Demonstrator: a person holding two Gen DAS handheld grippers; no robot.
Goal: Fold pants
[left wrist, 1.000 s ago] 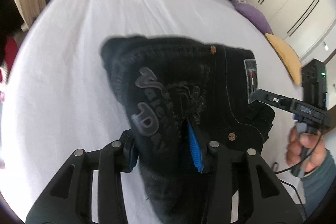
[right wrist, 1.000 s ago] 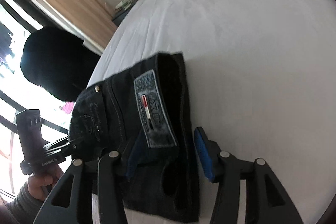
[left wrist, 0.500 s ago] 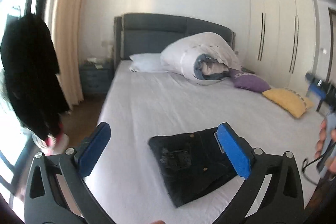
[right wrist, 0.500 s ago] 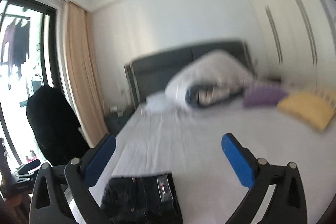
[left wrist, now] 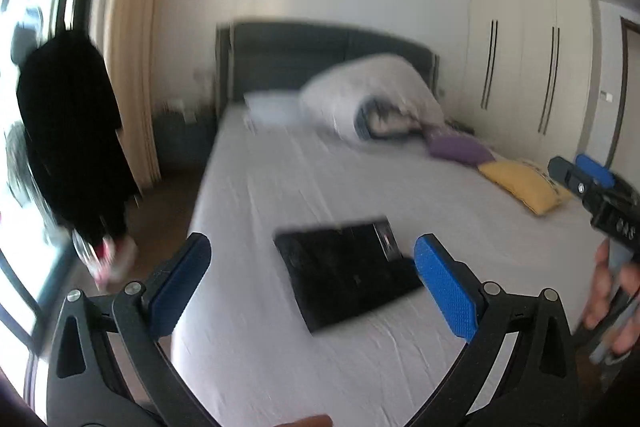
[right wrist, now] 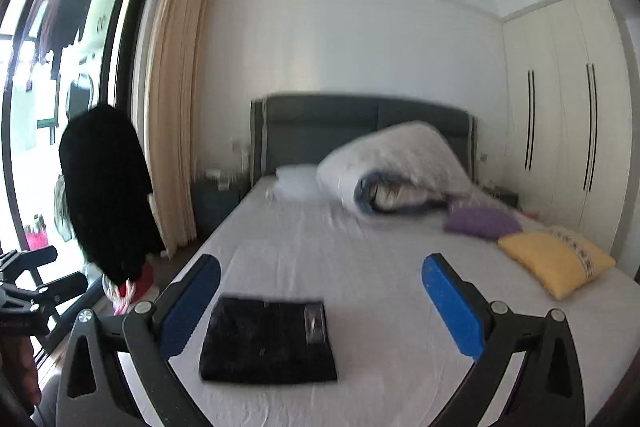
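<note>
pants (right wrist: 268, 341) folded flat on bed (right wrist: 360, 247), below/ahead of both finger pairs, untouched | left gripper (left wrist: 312, 285) + right gripper (right wrist: 320, 303) wide open, empty | dark denim: likely heavy, limp, grippy | pinch stacked folded edge

- The right tool (right wrist: 320, 301) stood with its blue pads wide apart and nothing between them.
- The black pants (right wrist: 267, 341) lay folded in a flat rectangle on the white bed (right wrist: 380, 259), near its foot.
- A rolled duvet (right wrist: 400, 171) sat by the grey headboard (right wrist: 320, 123).
- A purple cushion (right wrist: 480, 223) and a yellow cushion (right wrist: 556, 263) lay at the right.
- The left tool (right wrist: 36, 291) showed at the left edge.
</note>
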